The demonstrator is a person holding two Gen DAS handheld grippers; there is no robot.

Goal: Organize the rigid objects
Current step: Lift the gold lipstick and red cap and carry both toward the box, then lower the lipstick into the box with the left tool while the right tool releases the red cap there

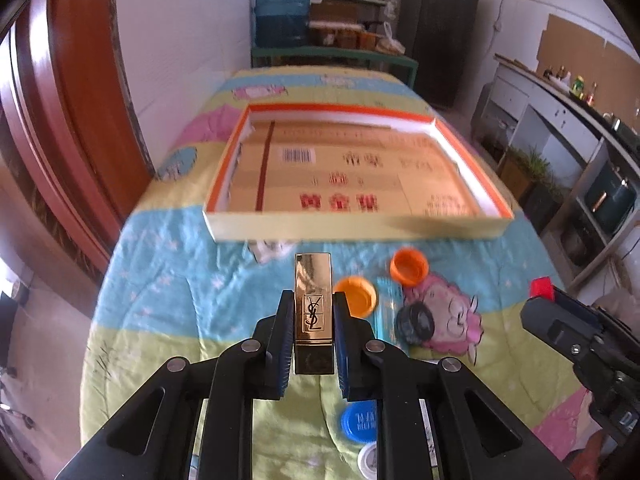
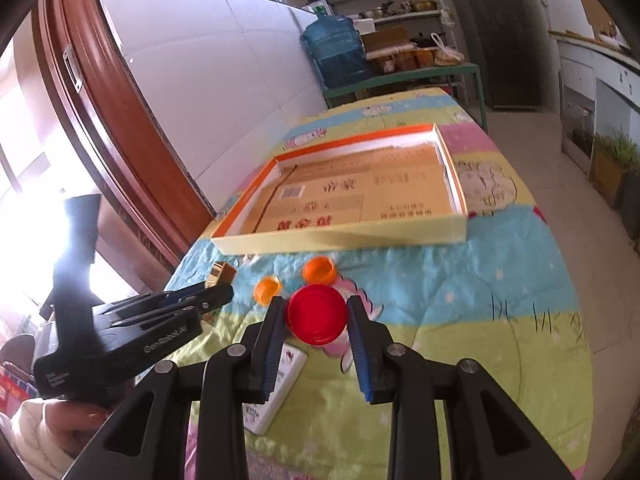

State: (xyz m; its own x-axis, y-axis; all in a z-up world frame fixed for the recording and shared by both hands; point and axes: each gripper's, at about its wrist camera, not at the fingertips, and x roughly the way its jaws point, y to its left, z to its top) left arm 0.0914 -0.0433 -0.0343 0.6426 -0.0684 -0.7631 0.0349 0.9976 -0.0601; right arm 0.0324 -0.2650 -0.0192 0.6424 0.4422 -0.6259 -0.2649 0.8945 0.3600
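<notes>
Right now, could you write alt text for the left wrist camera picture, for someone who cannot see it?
The left gripper clamps a gold lipstick case above a cartoon-print quilt. Ahead lies a shallow orange-rimmed box; two orange caps, a dark jar and a blue cap lie nearer. The right gripper holds a red cap at the right edge.

A home kitchen: pantry shelves [image 2: 384, 0] of jars and pots, a blue water jug [image 1: 282, 10], a dark fridge [image 1: 438, 28], a bottle-topped counter [image 1: 560, 92].

Tray [image 1: 256, 226] wall ahead — caps [image 1: 409, 266] beside.
</notes>
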